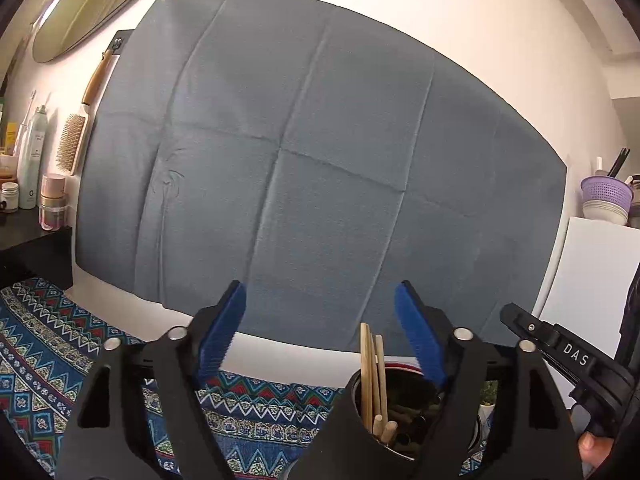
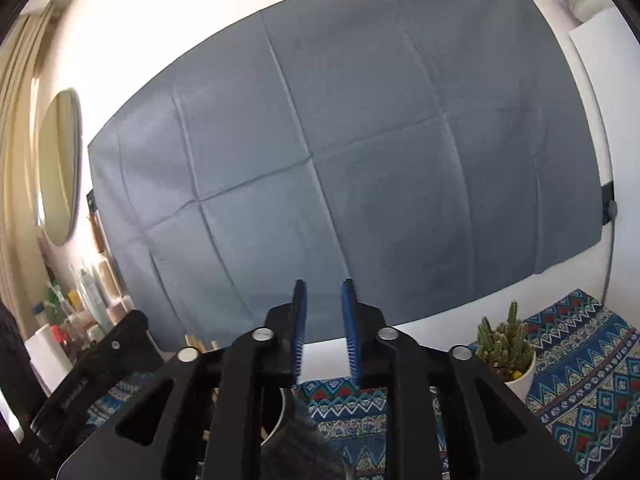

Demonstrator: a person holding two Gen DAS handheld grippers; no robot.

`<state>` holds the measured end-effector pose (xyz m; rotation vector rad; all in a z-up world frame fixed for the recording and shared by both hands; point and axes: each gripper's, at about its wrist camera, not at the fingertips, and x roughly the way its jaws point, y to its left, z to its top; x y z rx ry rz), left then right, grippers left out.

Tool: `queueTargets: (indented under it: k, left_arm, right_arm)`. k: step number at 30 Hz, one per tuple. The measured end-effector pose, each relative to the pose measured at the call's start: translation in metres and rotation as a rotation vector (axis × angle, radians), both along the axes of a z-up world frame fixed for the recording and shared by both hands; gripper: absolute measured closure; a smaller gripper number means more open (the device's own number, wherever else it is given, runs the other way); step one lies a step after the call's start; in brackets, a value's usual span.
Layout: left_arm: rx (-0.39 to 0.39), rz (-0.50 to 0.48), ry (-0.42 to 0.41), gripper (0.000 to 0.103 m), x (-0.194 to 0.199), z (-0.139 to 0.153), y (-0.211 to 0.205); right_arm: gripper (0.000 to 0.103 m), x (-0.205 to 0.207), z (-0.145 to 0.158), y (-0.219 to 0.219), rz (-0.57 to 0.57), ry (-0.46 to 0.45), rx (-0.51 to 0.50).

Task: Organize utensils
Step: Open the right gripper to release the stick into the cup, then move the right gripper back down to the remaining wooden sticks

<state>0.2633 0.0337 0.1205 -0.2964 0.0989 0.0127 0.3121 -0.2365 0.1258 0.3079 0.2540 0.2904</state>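
Note:
In the left wrist view my left gripper [image 1: 320, 300] is open wide and empty, raised above the table. Below its right finger stands a dark utensil holder [image 1: 404, 412] with several wooden chopsticks [image 1: 372, 376] sticking up in it. My right gripper's body [image 1: 560, 352] shows at the right edge. In the right wrist view my right gripper [image 2: 323, 292] has its blue pads a narrow gap apart with nothing between them. The holder's rim [image 2: 280, 412] and wooden tips [image 2: 196, 342] peek out under the left finger.
A blue patterned tablecloth [image 1: 48, 352] covers the table. A grey cloth [image 1: 320, 152] hangs on the wall behind. A potted cactus [image 2: 506, 350] stands at the right. Bottles and jars [image 1: 32, 160] crowd a shelf at the left, with a hairbrush and mirror above.

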Motion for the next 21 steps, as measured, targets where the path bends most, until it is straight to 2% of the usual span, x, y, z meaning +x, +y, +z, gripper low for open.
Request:
queueTargets:
  k: [1,3,5,6,7,8,10,13,15,17,21]
  left_arm:
    - [0.0,0.016,-0.004,0.013,-0.002,0.002,0.002]
    - [-0.004,0.019,-0.003,0.007,-0.005,0.007,0.005]
    - [0.009,0.017,0.023,0.006,-0.006,0.01,0.007]
    - [0.026,0.016,0.035,0.006,-0.007,0.012,0.007]
    - [0.044,0.017,0.046,0.006,-0.007,0.015,0.008]
    - [0.045,0.016,0.059,0.006,-0.007,0.016,0.009]
    - [-0.012,-0.023,0.103,0.006,-0.005,0.019,0.02]
    - [-0.099,-0.04,0.132,0.006,-0.01,0.023,0.032]
    - [-0.111,-0.044,0.168,0.006,-0.015,0.025,0.035]
    - [-0.085,-0.052,0.203,0.006,-0.022,0.027,0.035]
    - [0.077,-0.105,0.276,0.006,-0.043,0.02,0.018]
  right_arm:
    - [0.049,-0.001,0.0,-0.005,-0.031,0.013,0.006]
    - [0.046,-0.001,-0.001,-0.009,-0.082,0.034,-0.001]
    - [0.037,0.002,-0.003,-0.008,-0.126,0.079,-0.06]
    - [0.028,0.002,-0.003,-0.008,-0.142,0.089,-0.092]
    - [0.013,0.001,-0.003,-0.007,-0.161,0.096,-0.12]
    - [0.012,0.002,-0.003,-0.006,-0.178,0.115,-0.143]
    - [0.012,0.002,-0.001,-0.005,-0.145,0.153,-0.159]
    - [0.013,-0.003,0.001,-0.01,-0.105,0.214,-0.097]
    - [0.013,-0.007,0.001,-0.015,-0.064,0.266,-0.022]
    - [0.013,-0.017,0.001,-0.017,-0.022,0.295,-0.006]
    - [0.013,-0.047,-0.001,-0.007,0.064,0.31,-0.116]
